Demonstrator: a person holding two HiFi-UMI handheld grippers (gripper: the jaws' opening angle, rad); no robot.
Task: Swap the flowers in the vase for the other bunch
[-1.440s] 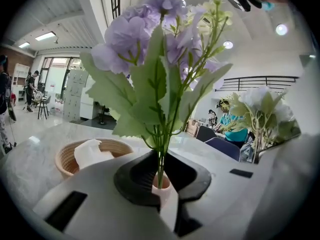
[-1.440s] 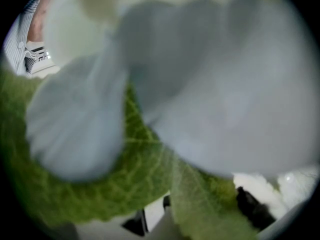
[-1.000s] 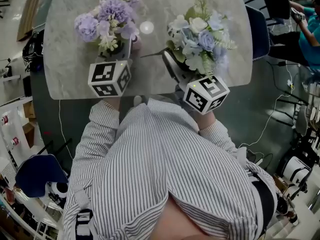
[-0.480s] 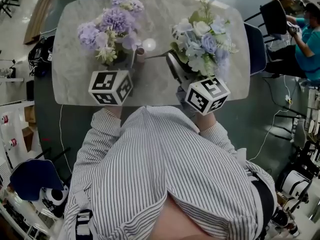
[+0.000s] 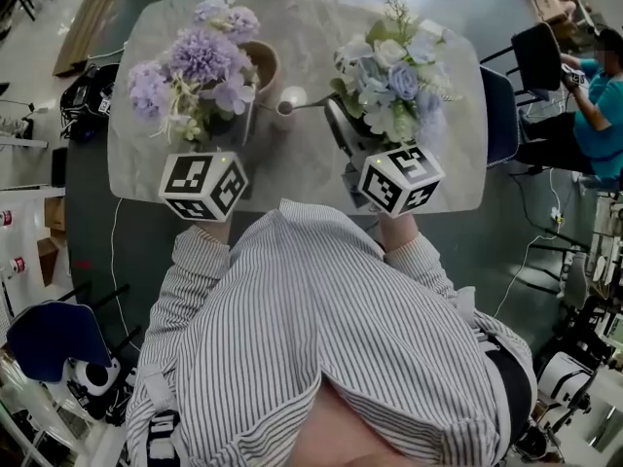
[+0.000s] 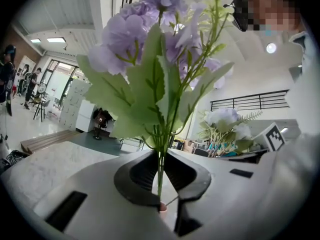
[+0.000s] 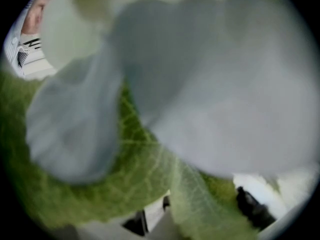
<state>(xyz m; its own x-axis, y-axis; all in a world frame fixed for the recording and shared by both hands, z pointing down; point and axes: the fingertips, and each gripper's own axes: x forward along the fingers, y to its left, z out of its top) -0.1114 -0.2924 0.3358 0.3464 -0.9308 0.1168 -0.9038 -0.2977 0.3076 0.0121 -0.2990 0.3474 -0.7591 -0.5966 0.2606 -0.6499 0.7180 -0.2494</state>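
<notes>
My left gripper is shut on the green stems of a purple bunch, held above the left of the marble table. In the left gripper view the stems stand pinched between the dark jaws, with the purple bunch above them. A tan round-mouthed vase stands just right of that bunch with no stems in its mouth. My right gripper holds a blue and white bunch over the right of the table. Petals and leaves hide its jaws in its own view.
A small pale round thing lies between the vase and the right bunch. Dark chairs stand off the table's right end, and a seated person is beyond them. Cables and boxes lie on the floor at the left.
My left gripper has risen and moved left with the purple bunch, and the vase's mouth has come into sight. The right bunch has barely moved.
</notes>
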